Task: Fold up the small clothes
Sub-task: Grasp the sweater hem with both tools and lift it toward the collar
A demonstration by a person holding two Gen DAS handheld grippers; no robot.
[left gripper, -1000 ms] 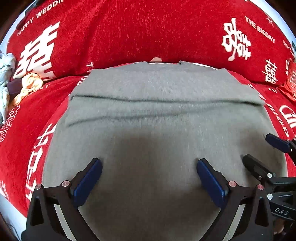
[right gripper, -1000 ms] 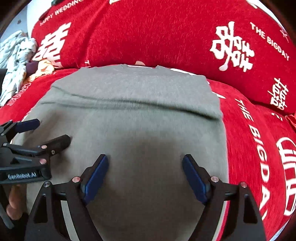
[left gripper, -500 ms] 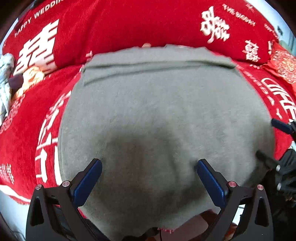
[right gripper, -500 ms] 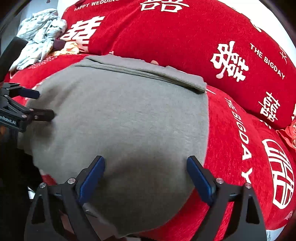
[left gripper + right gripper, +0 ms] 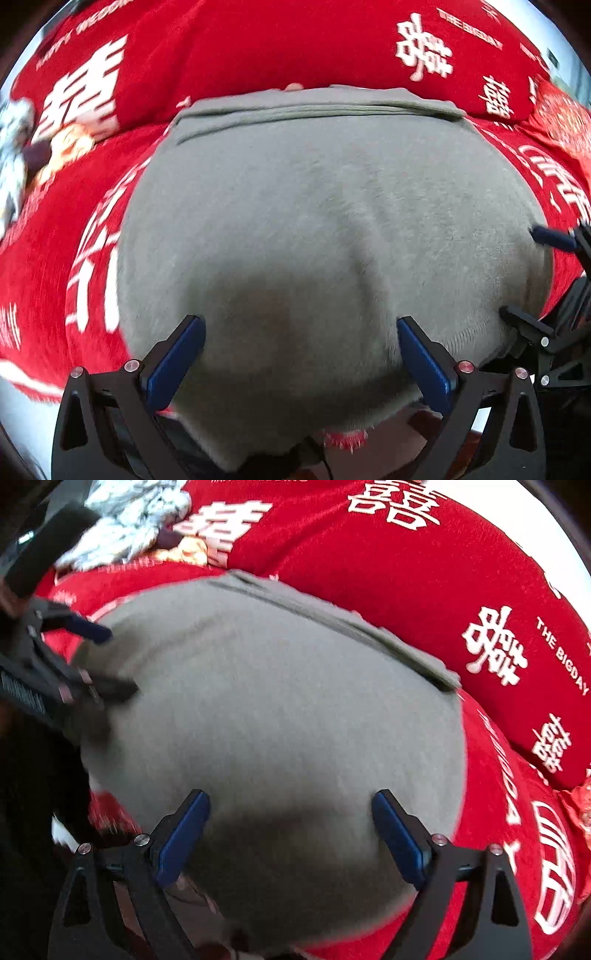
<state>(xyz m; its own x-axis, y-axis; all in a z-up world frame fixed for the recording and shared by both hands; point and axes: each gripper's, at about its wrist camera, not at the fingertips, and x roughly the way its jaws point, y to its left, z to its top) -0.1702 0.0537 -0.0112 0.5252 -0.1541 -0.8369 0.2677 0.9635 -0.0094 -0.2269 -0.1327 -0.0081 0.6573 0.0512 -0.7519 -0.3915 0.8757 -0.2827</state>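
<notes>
A grey knit garment (image 5: 332, 221) lies spread on a red sofa seat, with a folded band along its far edge (image 5: 314, 107); it also fills the right wrist view (image 5: 277, 720). My left gripper (image 5: 301, 350) is open, its blue pads over the garment's near part. My right gripper (image 5: 291, 827) is open over the garment's near right part. The right gripper shows at the right edge of the left wrist view (image 5: 532, 273), and the left gripper at the left of the right wrist view (image 5: 110, 661), both open over the garment's side edges.
The red sofa cover (image 5: 258, 44) with white characters rises as a backrest behind the garment. A heap of light clothes (image 5: 125, 520) lies at the far left. The seat's front edge with fringe (image 5: 347, 439) is just below the garment's hem.
Both grippers have drawn back toward the front edge of the seat and tilted; the garment's near hem now hangs over the edge. Both stay open and empty.
</notes>
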